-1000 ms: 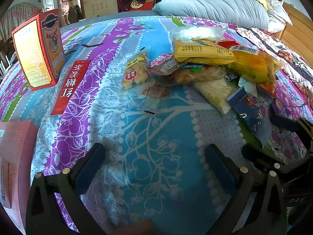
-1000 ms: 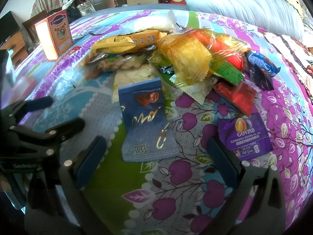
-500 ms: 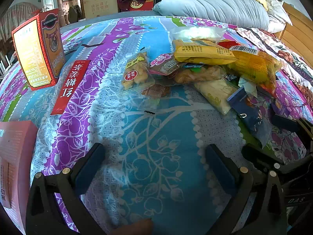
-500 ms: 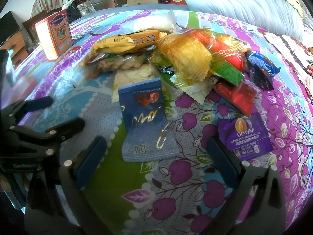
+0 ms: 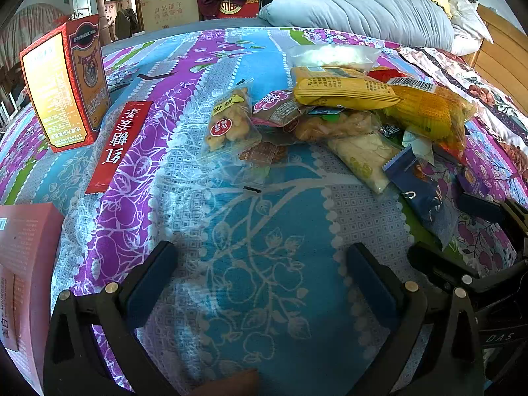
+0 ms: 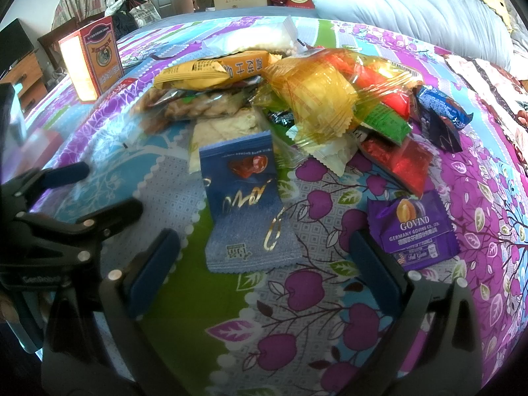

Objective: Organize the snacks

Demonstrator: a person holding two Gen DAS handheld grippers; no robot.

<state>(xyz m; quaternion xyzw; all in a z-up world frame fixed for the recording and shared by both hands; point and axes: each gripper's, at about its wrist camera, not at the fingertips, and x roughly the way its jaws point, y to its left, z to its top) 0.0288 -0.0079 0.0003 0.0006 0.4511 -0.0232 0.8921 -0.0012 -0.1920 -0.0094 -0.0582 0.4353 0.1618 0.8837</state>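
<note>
**Snack pile on the bed, blue packet is the obvious first grab**

Both grippers are hanging over the bedspread (image 5: 264, 264) with nothing in them. The left gripper (image 5: 260, 283) has its jaws spread wide over bare blue fabric, and the right gripper (image 6: 264, 264) is just as wide apart and empty.

Using the blue packet (image 6: 244, 204) as the reference point: it lies flat, straight ahead of the right gripper and roughly centred between its fingers, with its near edge about level with the fingertips. Its long axis runs away from the gripper toward the pile, tilted a bit to the left at the far end. From the left gripper it sits well off to the right, so the right hand is clearly nearer.

Just beyond the blue packet is the main heap: a yellow bag (image 6: 313, 95), a long yellow packet (image 6: 211, 72) and a pale packet (image 6: 227, 125) whose edge the blue one overlaps. To its right lies a purple packet (image 6: 412, 231), just beside the right finger. Far off to its left stands a red box (image 5: 66, 82), with a flat red packet (image 5: 120, 145) next to it.

My guess is a short push forward and a squeeze across the narrow width would get it, since the fingers already straddle it sideways.
</note>
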